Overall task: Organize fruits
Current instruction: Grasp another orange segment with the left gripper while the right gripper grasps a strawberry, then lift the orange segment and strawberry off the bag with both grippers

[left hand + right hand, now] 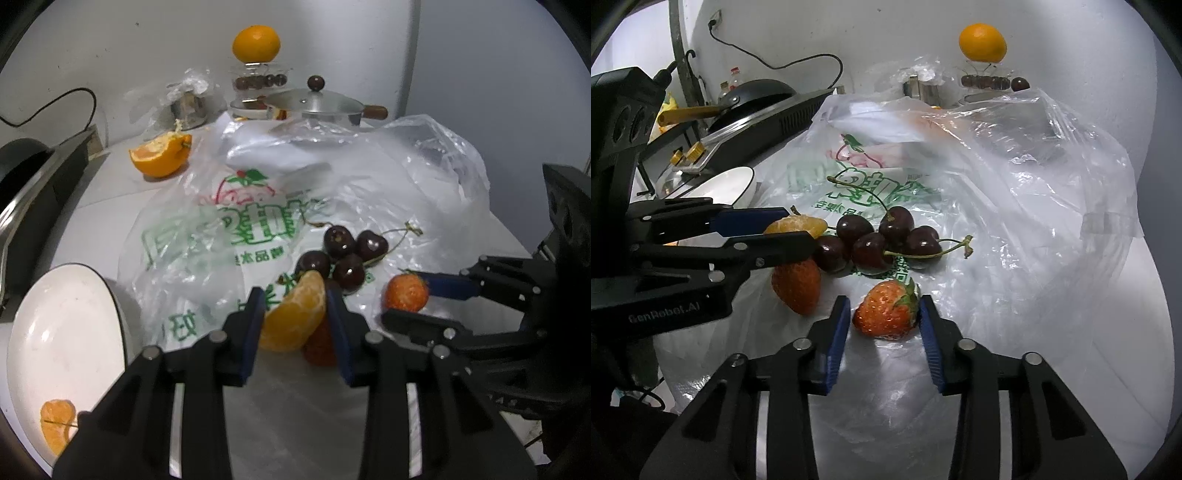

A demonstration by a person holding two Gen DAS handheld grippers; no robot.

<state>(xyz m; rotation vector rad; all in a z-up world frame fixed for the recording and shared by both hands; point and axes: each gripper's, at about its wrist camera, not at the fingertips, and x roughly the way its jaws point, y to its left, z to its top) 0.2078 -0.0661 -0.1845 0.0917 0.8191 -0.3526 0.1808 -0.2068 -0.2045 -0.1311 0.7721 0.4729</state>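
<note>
Between the fingers, fruit on both sides

Left gripper (295, 317) pinches an orange segment (293, 317); right gripper (884, 317) has its blue pads against a strawberry (886, 314) lying on the plastic bag (997, 206). Just beyond sit dark cherries (879, 240), a second strawberry (796, 286), then a white bowl (66, 332) at the left; a whole orange (256, 43) stands at the back of the surface.

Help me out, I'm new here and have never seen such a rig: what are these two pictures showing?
A person holds two hand tools with tongs; each carries a camera looking along its fingers. The left tongs are closed on an orange segment. The right tongs sit around a strawberry, pads at its sides. Both fruits lie on a plastic bag, near dark cherries and a second strawberry. A white bowl on the left already holds another segment.
</note>
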